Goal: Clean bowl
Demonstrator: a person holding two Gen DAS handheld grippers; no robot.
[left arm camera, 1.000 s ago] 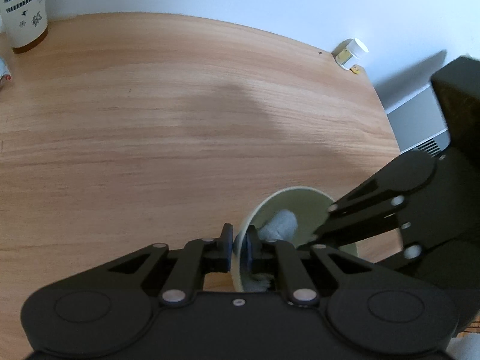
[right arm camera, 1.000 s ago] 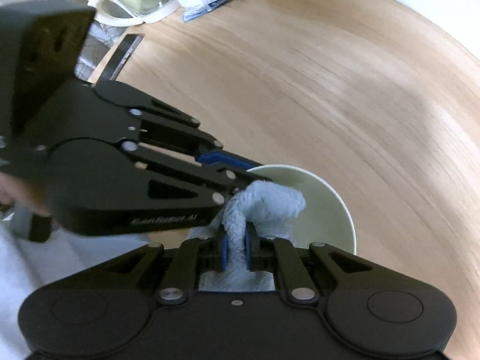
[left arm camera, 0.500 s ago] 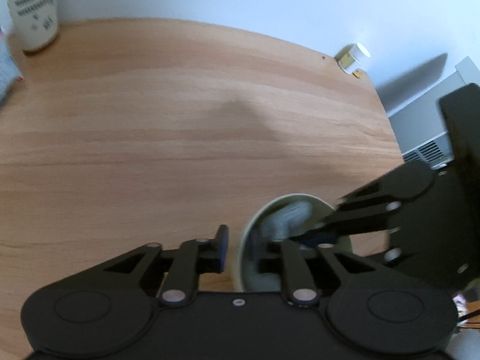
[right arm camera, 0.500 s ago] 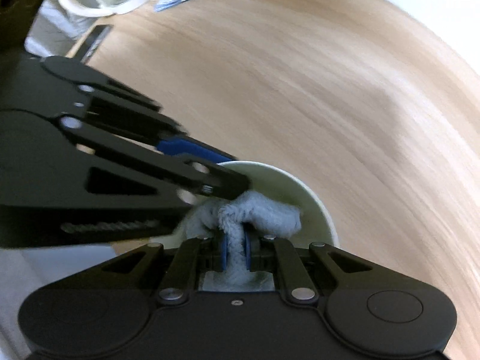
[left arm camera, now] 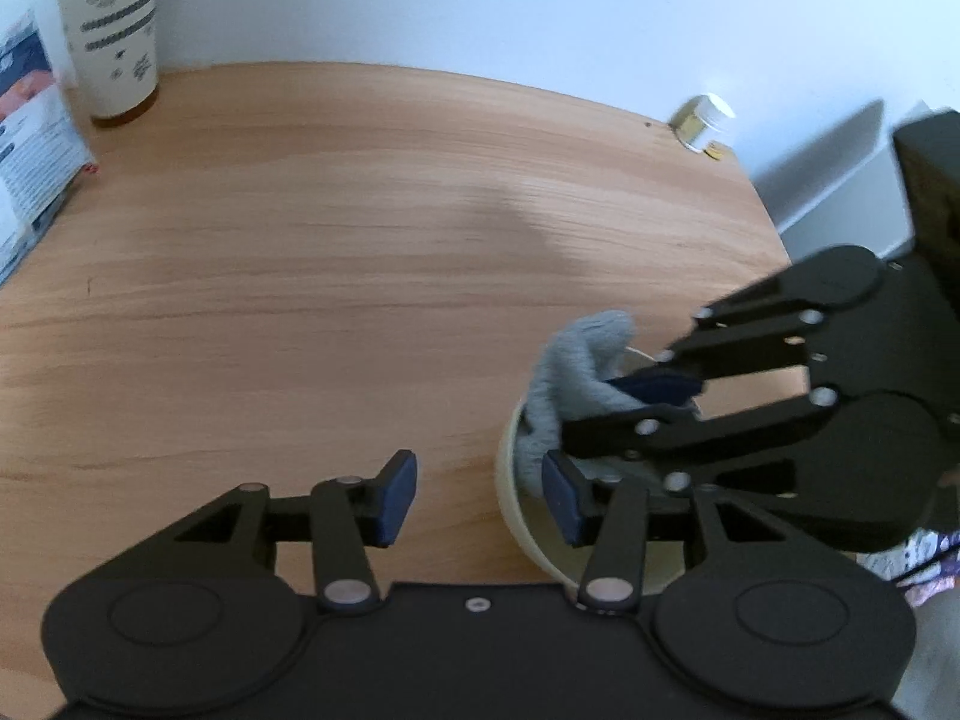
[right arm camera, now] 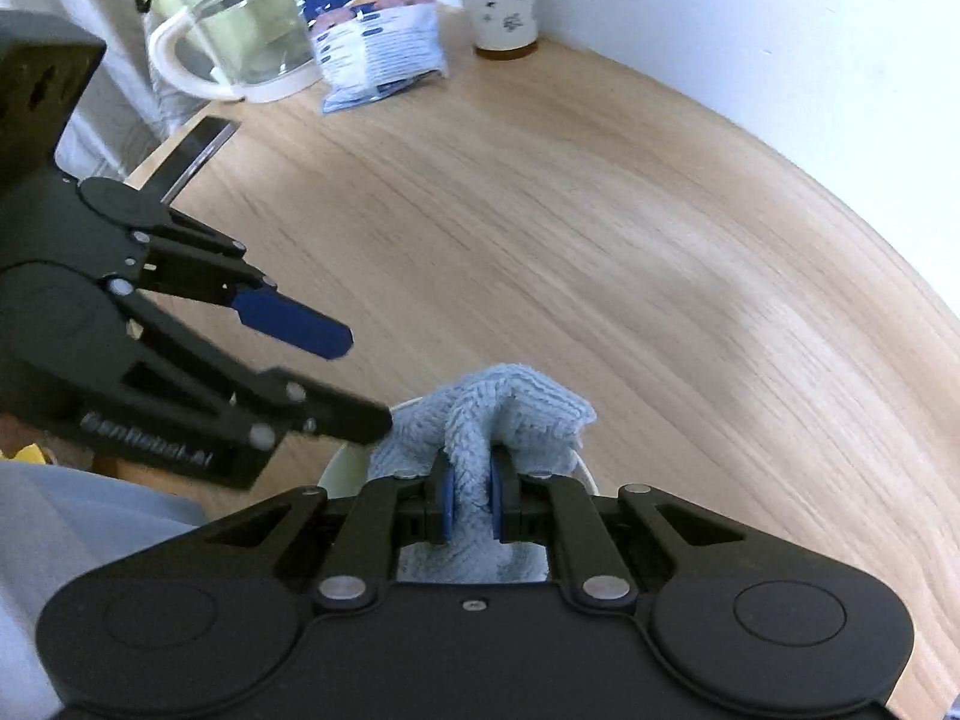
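Observation:
A pale cream bowl [left arm camera: 510, 480] stands on the wooden table near its front right edge; its rim also shows in the right wrist view [right arm camera: 336, 471]. My left gripper [left arm camera: 480, 498] is open, its jaws wide apart on either side of the bowl's left wall without touching it. My right gripper [right arm camera: 468, 504] is shut on a light blue cloth [right arm camera: 498, 414], which it holds at the top of the bowl; the cloth also shows in the left wrist view [left arm camera: 570, 372]. The bowl's inside is mostly hidden.
A patterned paper cup [left arm camera: 108, 30], a printed packet [right arm camera: 378, 36] and a glass jug [right arm camera: 240, 30] stand at the table's far left. A small white jar [left arm camera: 702, 120] sits at the far right corner. The table edge [left arm camera: 774, 228] drops off to the right.
My left gripper has let go of the bowl's rim and opened wide. My right gripper has lifted the cloth from deep in the bowl up to its rim.

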